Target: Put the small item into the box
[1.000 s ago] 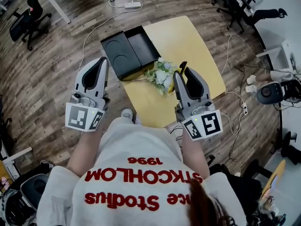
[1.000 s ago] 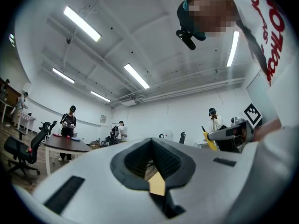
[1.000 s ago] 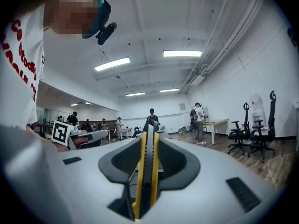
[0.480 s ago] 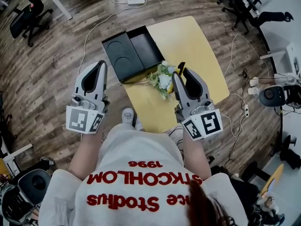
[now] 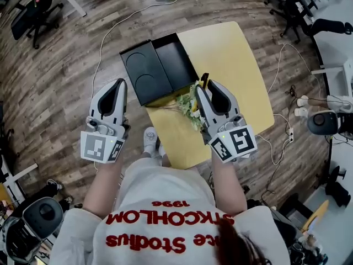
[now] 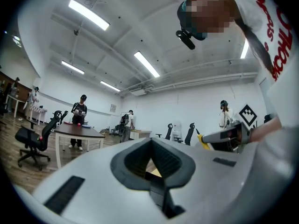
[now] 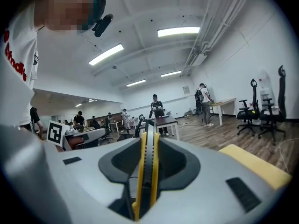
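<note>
The right gripper [image 5: 203,88] is clamping the small item [image 7: 147,171], a thin, flat, rigid strip with yellow faces and a ribbed black edge. The item is standing upright between the jaws above the smooth yellow table [image 5: 231,54], near but short of the box [image 5: 177,62]. For this carry, the strip is best kept edge-on while passing over the soft artificial flowers [image 5: 192,108], then lowered into the matte-black rectangular tray before release. The left gripper [image 5: 119,84], jaws together and empty, is hanging off the table's side, clear of that path.

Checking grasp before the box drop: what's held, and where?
Right gripper clamps the slim yellow-and-black item by its near end; far end sticks out. Left gripper holds nothing.
</note>
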Demonstrator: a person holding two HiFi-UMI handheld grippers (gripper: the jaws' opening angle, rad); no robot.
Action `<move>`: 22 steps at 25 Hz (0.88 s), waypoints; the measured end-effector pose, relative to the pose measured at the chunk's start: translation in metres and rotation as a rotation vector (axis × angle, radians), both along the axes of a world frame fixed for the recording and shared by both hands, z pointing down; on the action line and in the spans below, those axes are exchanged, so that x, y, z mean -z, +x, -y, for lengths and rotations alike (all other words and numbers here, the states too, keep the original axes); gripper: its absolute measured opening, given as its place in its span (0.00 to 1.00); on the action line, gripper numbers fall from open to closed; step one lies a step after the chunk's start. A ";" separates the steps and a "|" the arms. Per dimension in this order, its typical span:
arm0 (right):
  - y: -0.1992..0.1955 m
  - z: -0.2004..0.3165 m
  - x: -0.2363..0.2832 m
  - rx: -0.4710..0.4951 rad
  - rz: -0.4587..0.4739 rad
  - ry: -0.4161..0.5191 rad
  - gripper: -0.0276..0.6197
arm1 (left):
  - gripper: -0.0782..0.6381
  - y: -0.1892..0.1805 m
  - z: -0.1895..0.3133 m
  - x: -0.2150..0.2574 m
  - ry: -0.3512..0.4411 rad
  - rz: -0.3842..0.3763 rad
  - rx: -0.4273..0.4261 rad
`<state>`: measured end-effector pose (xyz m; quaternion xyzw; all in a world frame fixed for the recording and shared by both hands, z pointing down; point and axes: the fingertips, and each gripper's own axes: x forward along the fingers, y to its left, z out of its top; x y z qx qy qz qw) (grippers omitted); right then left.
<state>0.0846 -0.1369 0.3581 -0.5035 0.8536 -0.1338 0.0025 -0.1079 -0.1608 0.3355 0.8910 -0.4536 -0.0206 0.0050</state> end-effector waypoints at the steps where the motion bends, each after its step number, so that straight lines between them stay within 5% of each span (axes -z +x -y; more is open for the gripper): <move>1: -0.001 0.007 -0.004 0.001 -0.001 -0.004 0.22 | 0.12 -0.001 0.004 -0.004 -0.005 0.001 0.003; 14: -0.024 0.097 -0.063 0.004 -0.054 -0.060 0.22 | 0.12 -0.012 0.054 -0.040 -0.046 0.020 0.028; 22: -0.055 0.135 -0.140 0.082 -0.276 -0.200 0.22 | 0.12 -0.022 0.058 -0.070 -0.108 0.029 0.030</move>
